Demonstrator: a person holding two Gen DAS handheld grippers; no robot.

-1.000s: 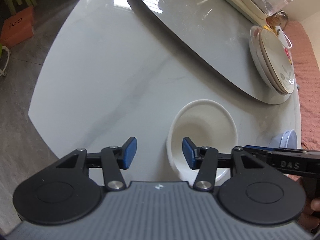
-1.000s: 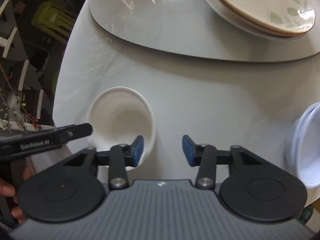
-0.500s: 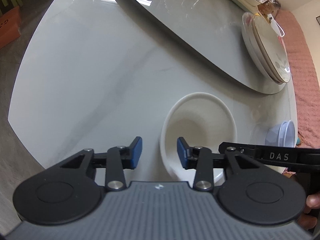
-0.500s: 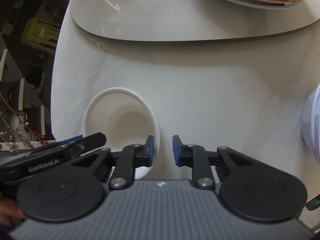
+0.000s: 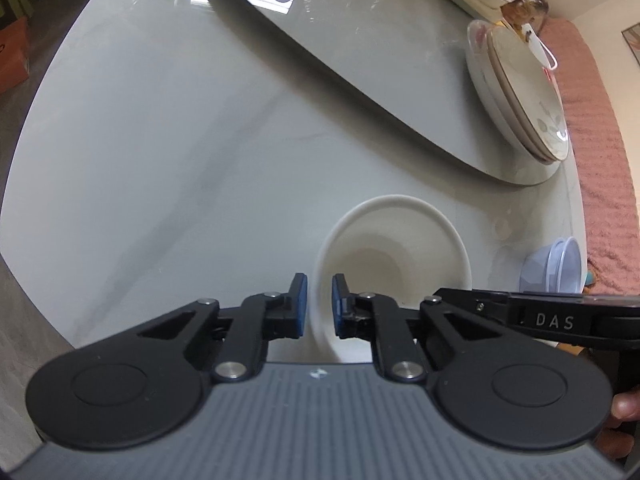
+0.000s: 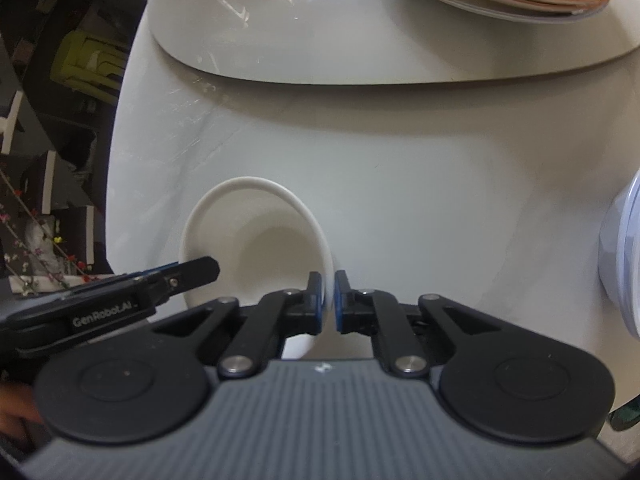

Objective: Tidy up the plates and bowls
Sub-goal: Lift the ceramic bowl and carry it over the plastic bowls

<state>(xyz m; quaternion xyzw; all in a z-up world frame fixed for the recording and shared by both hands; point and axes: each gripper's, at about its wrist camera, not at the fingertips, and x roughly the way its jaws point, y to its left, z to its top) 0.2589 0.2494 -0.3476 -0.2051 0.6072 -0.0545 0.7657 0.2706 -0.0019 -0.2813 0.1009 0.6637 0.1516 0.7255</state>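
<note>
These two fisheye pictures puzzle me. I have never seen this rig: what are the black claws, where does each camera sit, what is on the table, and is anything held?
No robot is present. A person holds a two-finger clamp in each hand, and a camera on each clamp looks forward along its blue-padded fingers.

In the left wrist view, the left gripper straddles the near rim of a white bowl, one finger inside, one outside. In the right wrist view, the right gripper pinches the rim on the opposite side. Each clamp shows up at the edge of the other's picture. Both seem shut on the rim.

The bowl rests on a pale marble table. Farther back, a raised turntable carries stacked plates. Pale blue bowls sit to the right.
</note>
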